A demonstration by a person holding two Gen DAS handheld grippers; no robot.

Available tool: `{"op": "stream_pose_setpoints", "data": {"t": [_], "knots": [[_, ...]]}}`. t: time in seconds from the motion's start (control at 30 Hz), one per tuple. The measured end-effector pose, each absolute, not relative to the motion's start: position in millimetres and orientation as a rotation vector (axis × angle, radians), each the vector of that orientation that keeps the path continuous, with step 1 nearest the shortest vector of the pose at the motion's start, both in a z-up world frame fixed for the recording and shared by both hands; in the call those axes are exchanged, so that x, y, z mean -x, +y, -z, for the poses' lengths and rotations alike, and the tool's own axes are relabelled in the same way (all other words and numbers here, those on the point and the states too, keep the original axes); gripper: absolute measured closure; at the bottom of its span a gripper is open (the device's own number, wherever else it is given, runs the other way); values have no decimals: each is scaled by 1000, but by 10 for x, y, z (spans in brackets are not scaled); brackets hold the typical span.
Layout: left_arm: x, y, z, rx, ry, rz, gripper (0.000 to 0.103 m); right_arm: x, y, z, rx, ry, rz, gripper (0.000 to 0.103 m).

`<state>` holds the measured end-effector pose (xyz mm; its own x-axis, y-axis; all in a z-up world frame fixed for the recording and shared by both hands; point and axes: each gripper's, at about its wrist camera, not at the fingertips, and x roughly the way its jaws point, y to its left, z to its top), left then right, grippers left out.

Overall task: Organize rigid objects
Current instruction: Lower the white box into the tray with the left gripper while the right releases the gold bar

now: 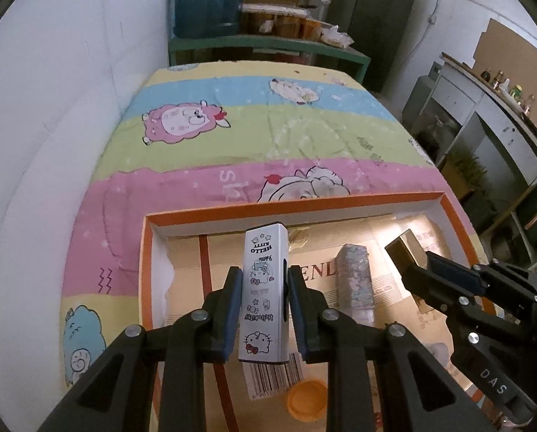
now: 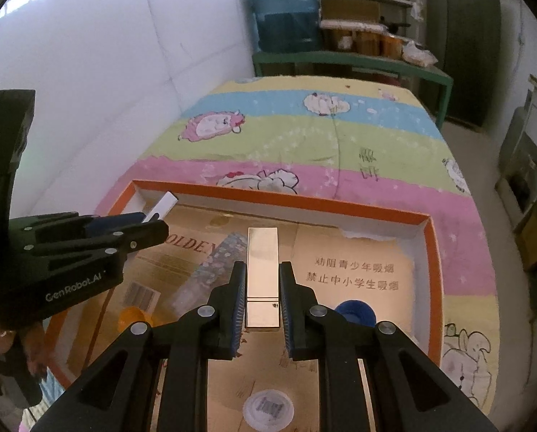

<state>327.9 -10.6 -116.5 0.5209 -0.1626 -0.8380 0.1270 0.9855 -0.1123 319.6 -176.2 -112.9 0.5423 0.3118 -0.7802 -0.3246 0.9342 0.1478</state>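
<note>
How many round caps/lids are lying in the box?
3. An orange cap lies near the box's front left, a blue cap sits right of the right gripper, and a clear lid lies below it. The grippers may hide more.

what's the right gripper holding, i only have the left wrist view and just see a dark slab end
Observer: The right gripper is shut on a shiny gold rectangular case, with a seam near its lower end.
Operator: anything under it i can't see
Observer: A blue round lid lies in the orange-rimmed box, just right of the right gripper.
Operator: anything closer to me
Observer: A clear round lid lies on the box's cardboard floor at the near edge.
Operator: any print on that side of the floor
Observer: Yes, two lines of Chinese characters.
</note>
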Motion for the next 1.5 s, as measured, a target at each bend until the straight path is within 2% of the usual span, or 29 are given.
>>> {"op": "stream_pose_setpoints", "data": {"t": [0.6,0.7,0.73,0.77,0.83,1.5], "knots": [[-3419,-66,1348,97,1073,200,77,-3315,-1736,1346,33,1007,-374,85],[-3407,-28,1351,137,1068,222,68,-3324,-1718,1367,43,1018,-373,79],[-3399,-23,1345,142,1062,225,61,-3322,-1713,1369,47,1019,-371,74],[-3392,-25,1342,141,1059,225,58,-3321,-1708,1369,51,1019,-368,70],[-3367,-44,1328,139,1053,234,55,-3316,-1705,1360,56,1015,-368,69],[-2834,-68,924,130,933,220,55,-3028,-1769,1082,41,952,-353,68]]}}
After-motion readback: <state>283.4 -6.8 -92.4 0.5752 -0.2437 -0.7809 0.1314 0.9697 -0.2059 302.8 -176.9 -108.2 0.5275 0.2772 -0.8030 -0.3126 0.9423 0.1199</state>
